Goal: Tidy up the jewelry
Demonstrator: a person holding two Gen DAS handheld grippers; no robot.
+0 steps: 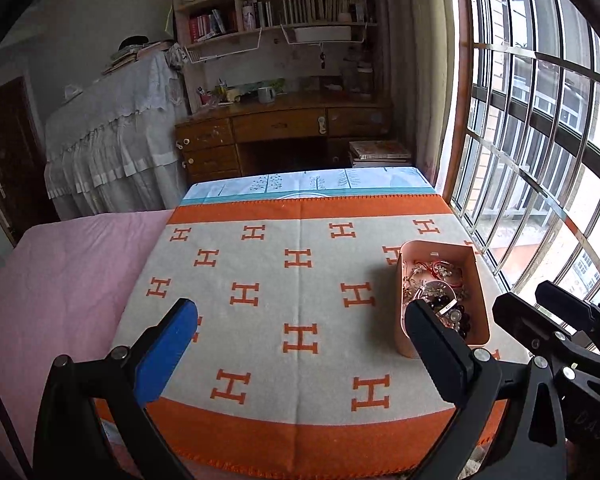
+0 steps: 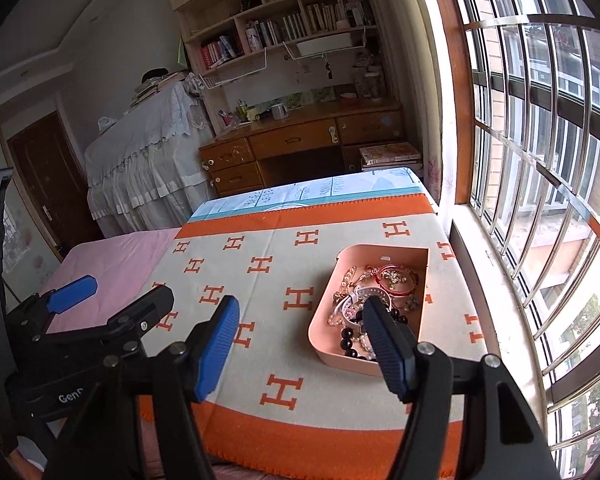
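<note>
Above the blanket-covered table, both tools hover with nothing held. Right gripper (image 2: 300,344): blue ribbed pads spread wide, its right finger overlapping the near end of the tray in view, though height above it is not clear. Left gripper (image 1: 296,344): jaws likewise wide apart, pointing over bare blanket, tray off to its right. Both are angled forward and slightly down, side by side, close together. Shallow pale-pink rectangular plastic tray (image 2: 324,304) sits on the right side of the cream and orange H-patterned woven blanket (image 2: 284,364), near the barred window (image 2: 540,140). Inside lies a tangled heap of jewelry (image 2: 374,292): red cord bracelets, a dark round-bead strand, clear and pearly bead strands, white bands, small metal pieces. Judgement: pieces are light, limp and snag-prone; beads are hard and slick, so they may roll out of a pinch. Cords and strands will likely drag neighbours along. Best hold is probably on an exposed loop at the heap's edge, such as the dark bead strand nearest the right tool, pinched across the strand. Tray itself is light and may slide on cloth; the left tool could steady its rim.
</note>
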